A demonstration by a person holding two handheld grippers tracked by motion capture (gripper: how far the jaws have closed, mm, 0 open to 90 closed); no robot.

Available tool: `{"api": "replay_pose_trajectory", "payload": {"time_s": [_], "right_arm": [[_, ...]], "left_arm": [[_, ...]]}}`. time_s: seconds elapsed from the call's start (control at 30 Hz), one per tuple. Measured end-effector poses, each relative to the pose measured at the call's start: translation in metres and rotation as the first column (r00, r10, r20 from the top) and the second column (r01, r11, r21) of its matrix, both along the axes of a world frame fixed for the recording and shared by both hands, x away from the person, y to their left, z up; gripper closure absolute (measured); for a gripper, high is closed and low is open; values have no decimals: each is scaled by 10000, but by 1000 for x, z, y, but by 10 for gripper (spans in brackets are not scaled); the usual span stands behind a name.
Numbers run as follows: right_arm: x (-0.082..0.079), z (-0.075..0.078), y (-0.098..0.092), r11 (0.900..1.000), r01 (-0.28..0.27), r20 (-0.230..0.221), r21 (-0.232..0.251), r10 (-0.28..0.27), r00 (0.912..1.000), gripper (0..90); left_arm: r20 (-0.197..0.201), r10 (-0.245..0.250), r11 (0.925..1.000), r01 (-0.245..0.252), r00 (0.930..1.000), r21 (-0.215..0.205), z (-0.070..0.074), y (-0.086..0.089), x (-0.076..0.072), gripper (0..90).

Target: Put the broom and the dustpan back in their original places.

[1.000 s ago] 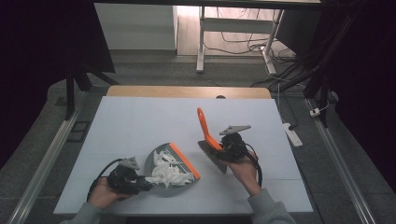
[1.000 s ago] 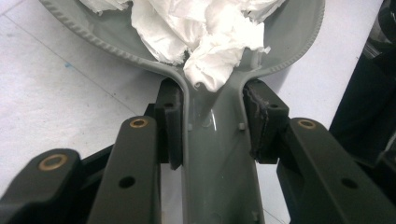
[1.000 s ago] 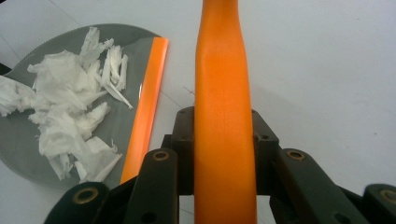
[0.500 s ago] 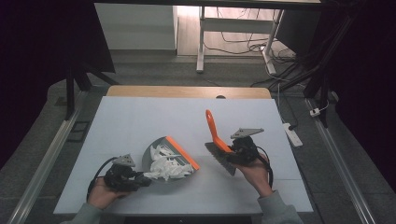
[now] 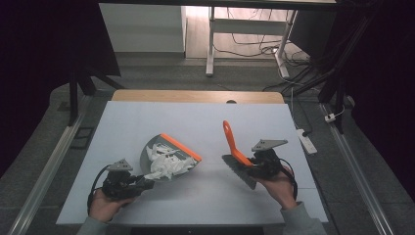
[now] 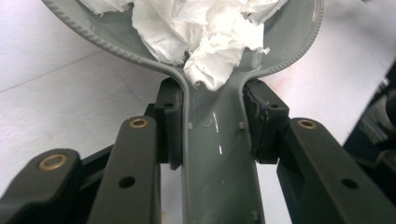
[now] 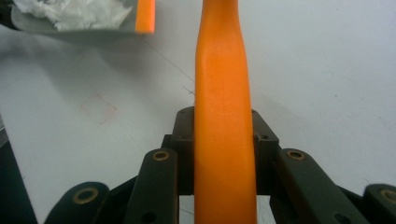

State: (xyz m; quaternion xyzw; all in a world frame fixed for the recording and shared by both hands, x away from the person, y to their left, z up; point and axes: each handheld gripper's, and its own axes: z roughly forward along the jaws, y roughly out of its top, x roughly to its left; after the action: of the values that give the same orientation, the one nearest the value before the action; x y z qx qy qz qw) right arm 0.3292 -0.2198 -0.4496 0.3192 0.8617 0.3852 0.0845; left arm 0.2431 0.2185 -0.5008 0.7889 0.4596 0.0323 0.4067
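left tool (image 5: 142,183) clamping dustpan (image 5: 169,159) handle, paper (image 5: 169,164) inside, right tool (image 5: 249,166) gripping brush (image 5: 234,147)

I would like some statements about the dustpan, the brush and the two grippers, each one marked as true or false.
1. The left gripper is shut on the handle of the grey dustpan. True.
2. The dustpan is empty. False: crumpled white paper lies in it.
3. The right gripper holds the brush by its orange handle. True.
4. The brush bristles rest inside the dustpan. False: in the high view the brush is apart from the dustpan, to its right.
5. The dustpan has an orange front edge. True.
6. The table top is dark wood all over. False: it is a pale surface, with a wooden strip at the far edge.
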Motion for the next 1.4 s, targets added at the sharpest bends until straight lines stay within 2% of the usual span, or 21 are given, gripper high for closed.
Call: {"api": "replay_pose_trajectory", "payload": {"time_s": [0.13,0.2,0.37,0.5,0.63,0.77,1.0,1.07,1.1,1.2,1.4], "right_arm": [[-1,2,-10,9998,69,-118,198,-67,9999,702],[-2,2,-13,9996,93,-272,271,-86,9996,702],[-3,0,-18,9994,134,-579,329,-115,9983,702],[-3,-3,-17,9994,178,-831,293,-153,9964,702],[-5,-6,-14,9996,96,-1059,250,-69,9944,702],[-7,-8,-11,9996,131,-1245,262,-98,9922,702],[-5,-15,-17,9981,407,-1621,470,-326,9862,702],[-3,-17,-18,9971,459,-1701,610,-349,9848,702],[-3,-18,-18,9968,461,-1777,646,-340,9835,702],[-2,-21,-17,9976,388,-1869,568,-276,9820,702],[-1,-25,-14,9983,303,-2050,492,-196,9786,702]], "left_arm": [[-210,721,9972,-724,9972,-176,-2,5,-1,615],[-258,1129,9934,-1134,9933,-156,-3,7,-2,614],[-268,1700,9849,-1707,9851,-289,-3,11,-4,615],[-299,2186,9749,-2196,9754,-374,-5,16,-6,615],[-422,2762,9596,-2779,9602,-441,-7,20,-8,615],[-532,3184,9468,-3203,9465,-308,-11,21,-9,615],[-575,3678,9292,-3693,9281,-172,-16,20,-6,615],[-584,3897,9203,-3911,9191,-136,-18,20,-4,615],[-588,4072,9127,-4084,9115,-101,-18,20,-4,615],[-599,4433,8958,-4444,8944,-48,-19,20,-3,615],[-727,4748,8793,-4763,8771,-34,-22,22,-2,615]]}}
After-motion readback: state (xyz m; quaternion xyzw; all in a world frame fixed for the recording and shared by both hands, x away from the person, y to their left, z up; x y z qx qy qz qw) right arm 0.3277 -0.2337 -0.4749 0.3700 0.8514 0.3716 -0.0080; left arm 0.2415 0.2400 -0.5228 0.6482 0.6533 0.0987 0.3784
